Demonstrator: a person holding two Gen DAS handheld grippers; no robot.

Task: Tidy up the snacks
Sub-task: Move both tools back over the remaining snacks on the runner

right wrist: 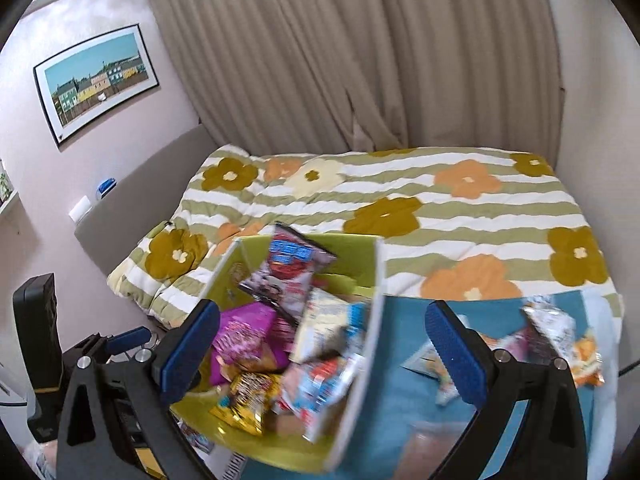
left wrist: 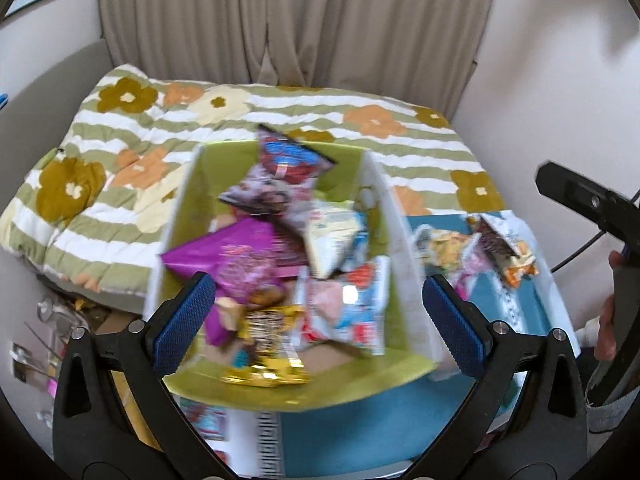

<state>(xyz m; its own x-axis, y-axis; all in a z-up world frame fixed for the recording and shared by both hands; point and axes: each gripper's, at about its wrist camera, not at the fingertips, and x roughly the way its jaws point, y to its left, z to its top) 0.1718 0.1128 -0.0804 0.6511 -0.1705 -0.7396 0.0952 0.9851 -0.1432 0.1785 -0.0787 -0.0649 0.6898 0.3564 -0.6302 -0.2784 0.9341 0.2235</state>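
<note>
We hold both left gripper (left wrist: 316, 320) and right gripper (right wrist: 324, 348) with jaws wide, empty; green box (left wrist: 394, 334) heaped with snacks sits beside loose packets (right wrist: 560, 340) on blue mat (right wrist: 400, 412); overfilling likely spills packets over its rim.

glossy foil snack packets (left wrist: 280, 264), quilted cloth bedspread (right wrist: 460, 216)

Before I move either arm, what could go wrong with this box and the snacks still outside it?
The green box is heaped: the red-and-blue bag pokes above its rim and could slide out if nudged. The loose packets on the blue cloth lie near its right edge, so a push might drop them off. Both left tongs and right tongs are open and empty, and the frames are blurred, so aiming now is uncertain.
</note>
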